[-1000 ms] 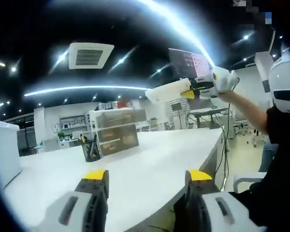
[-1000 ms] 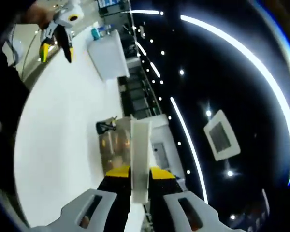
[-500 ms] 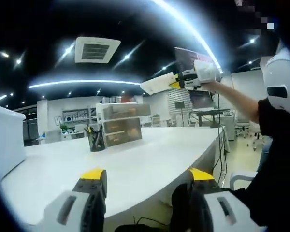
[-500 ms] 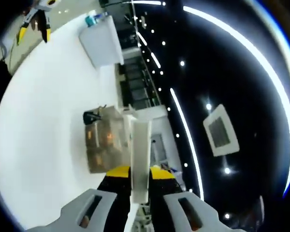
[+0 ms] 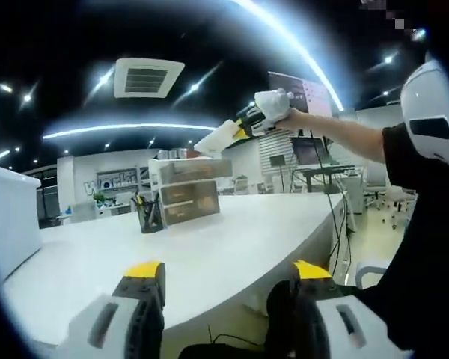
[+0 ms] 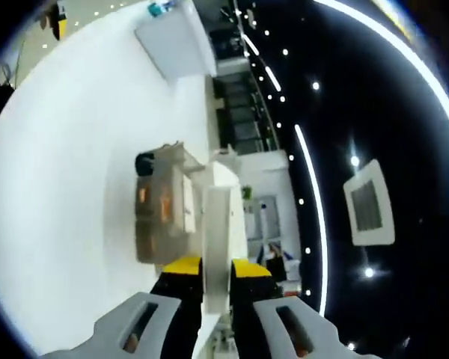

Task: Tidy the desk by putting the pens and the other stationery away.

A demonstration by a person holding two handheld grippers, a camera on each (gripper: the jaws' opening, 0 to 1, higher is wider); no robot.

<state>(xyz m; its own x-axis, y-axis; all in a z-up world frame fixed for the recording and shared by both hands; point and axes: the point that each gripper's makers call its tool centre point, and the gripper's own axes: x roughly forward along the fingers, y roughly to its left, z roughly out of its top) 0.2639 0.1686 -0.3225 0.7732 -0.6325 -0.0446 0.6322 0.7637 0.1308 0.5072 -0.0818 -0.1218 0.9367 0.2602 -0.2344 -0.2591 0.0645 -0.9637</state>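
White desk (image 5: 232,247) below; my right gripper (image 6: 208,271) clamps a white box (image 6: 215,239) above the drawer organizer (image 5: 185,193), left gripper (image 5: 224,278) spread open.

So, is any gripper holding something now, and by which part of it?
The right gripper is shut on a flat white rectangular block, clamped by its near end between the jaws. The left gripper is open and holds nothing.

An open-plan office: long white desk (image 5: 232,247), drawer unit (image 5: 185,191), pen cup (image 5: 147,217), ceiling vent (image 5: 148,78), strip lights (image 5: 127,129), further desks behind.
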